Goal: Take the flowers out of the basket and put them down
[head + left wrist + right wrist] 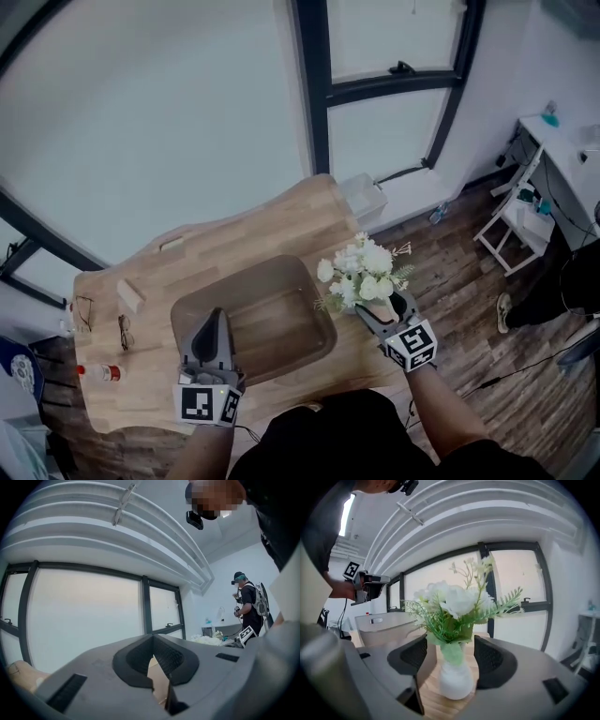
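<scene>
White artificial flowers [361, 272] in a small white vase [454, 677] stand upright on the wooden table [244, 234], just right of the brown basket [187, 309]. My right gripper [386, 307] is open around the vase. Its pads [415, 656] flank the vase on both sides with a gap to each. The blooms [457, 599] rise above the jaws. My left gripper [214, 323] hovers over the basket's near left rim, level, jaws closed together with nothing held. In the right gripper view, the left gripper [370, 585] sits above the basket [386, 625].
Two pairs of glasses [125, 333], a wooden block [129, 295] and a small red-capped bottle [101, 372] lie at the table's left end. A white bin [366, 197] stands beyond the far edge. A white stand [511, 230] is on the floor at the right. Another person [246, 606] stands far off.
</scene>
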A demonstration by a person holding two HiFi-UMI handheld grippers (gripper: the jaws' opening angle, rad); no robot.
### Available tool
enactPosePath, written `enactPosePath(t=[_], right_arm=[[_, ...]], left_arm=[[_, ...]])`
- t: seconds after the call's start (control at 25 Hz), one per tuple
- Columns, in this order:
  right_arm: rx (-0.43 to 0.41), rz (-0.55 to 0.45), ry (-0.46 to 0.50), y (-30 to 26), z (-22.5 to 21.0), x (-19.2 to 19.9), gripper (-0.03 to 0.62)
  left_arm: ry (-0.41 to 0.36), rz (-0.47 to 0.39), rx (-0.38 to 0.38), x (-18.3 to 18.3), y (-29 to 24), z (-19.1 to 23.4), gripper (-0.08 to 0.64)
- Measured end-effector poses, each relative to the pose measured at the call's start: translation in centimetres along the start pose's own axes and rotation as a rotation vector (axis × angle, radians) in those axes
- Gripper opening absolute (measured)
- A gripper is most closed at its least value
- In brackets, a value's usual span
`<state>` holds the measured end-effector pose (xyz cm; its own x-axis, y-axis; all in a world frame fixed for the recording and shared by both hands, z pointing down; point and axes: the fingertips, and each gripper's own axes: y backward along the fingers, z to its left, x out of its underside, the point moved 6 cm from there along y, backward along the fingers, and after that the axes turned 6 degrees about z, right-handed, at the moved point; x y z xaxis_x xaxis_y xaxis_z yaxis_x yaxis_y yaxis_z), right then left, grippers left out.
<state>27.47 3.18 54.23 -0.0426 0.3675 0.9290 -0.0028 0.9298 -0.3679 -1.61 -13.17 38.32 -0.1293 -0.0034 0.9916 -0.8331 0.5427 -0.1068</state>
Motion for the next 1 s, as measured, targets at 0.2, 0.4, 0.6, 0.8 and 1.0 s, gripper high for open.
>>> enactPosePath(t=[0.2,0.4,0.6,0.8,1.0], right_arm=[[0.015,-0.03,0.007,2.5,0.3,-1.9,0.311],[0.057,-0.059,-0.001,4.6,0.2,-3.4,0.311],[0.054,-0.091,-0.009,5.9,0.2,-5.0,0.31],[0.094,-0.139,0.018,7.6,0.4,-6.5,0.158],[0.12,-0.135,0.017,7.8,-0.2,-7.1,0.021]], left_arm=[[0.009,-0.005,-0.001,0.2,1.2,0.3,0.005],[-0.022,-0.011,0.011,0.2,2.2,0.4,0.005],[-0.031,-0.002,0.001,1.3,3.1,0.9,0.005],[-0.027,0.029,-0.021,2.5,4.1,1.6,0.005],[-0.02,0.044,-0.041,3.1,4.5,2.1,0.005]])
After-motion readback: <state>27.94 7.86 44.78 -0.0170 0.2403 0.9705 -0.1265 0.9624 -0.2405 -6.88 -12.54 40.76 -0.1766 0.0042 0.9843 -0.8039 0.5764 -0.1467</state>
